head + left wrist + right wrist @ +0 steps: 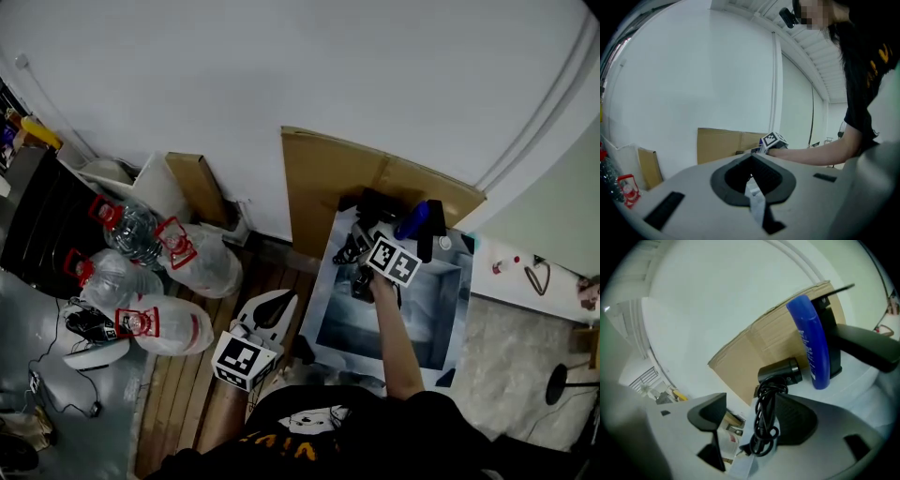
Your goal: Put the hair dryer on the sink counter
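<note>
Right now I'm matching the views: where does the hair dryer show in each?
Head view: hair dryer, right of centre, left of the blue bottle.
Left gripper view: not made out.
Right gripper view: centre, cord between the open jaws.
Shared landmark: the cardboard sheet against the wall.

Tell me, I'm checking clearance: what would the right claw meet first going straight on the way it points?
Probably the coiled cord of the hair dryer, in line with the open right claw; depth is unclear.

Left hand-held gripper (752,176) low, jaws together — right hand-held gripper (752,404), arm (398,347) outstretched, jaws wide apart
</note>
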Demonstrator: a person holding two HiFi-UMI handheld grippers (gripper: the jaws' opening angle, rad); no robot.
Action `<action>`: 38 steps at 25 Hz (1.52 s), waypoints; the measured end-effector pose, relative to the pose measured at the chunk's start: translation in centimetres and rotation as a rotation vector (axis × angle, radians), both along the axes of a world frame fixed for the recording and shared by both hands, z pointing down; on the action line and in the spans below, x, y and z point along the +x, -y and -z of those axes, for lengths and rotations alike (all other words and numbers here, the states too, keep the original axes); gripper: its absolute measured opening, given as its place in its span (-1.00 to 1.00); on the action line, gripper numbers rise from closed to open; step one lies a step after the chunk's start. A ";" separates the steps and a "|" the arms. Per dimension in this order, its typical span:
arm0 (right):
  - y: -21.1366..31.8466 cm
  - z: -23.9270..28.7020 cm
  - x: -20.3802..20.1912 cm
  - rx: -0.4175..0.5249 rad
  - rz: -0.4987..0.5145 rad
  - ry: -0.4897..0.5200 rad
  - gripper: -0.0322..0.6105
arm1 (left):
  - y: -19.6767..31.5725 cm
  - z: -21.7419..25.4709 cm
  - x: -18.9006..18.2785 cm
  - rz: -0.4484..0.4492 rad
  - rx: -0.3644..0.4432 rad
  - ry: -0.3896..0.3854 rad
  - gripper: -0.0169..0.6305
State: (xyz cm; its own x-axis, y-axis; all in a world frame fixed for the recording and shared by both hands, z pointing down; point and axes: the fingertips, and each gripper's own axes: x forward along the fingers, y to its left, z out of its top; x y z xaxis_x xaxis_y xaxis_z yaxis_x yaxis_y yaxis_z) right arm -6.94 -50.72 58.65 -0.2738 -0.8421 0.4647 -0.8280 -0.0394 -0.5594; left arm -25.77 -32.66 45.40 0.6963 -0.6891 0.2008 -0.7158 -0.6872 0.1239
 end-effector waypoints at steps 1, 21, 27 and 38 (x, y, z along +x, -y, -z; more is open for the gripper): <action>-1.0 0.7 -0.3 0.016 0.026 -0.003 0.12 | 0.0 0.0 0.3 -0.009 0.000 -0.005 -0.94; -21.8 7.5 0.6 0.197 0.277 -0.078 -0.19 | -5.0 -1.2 11.2 -0.291 -0.034 -0.025 -0.94; -26.7 9.0 3.3 0.223 0.265 -0.074 -0.25 | -8.3 -0.1 14.1 -0.310 -0.012 -0.020 -0.95; -35.1 12.2 8.5 0.314 0.271 -0.098 -0.45 | -16.3 2.3 18.4 -0.272 0.022 -0.018 -0.94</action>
State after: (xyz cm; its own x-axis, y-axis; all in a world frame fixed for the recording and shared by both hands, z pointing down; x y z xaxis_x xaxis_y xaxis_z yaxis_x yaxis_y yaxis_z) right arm 1.59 -15.64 46.46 -0.4723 -0.8504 0.2320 -0.8348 0.3469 -0.4275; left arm -7.37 -16.34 43.09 0.8595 -0.4807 0.1738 -0.5027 -0.8564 0.1173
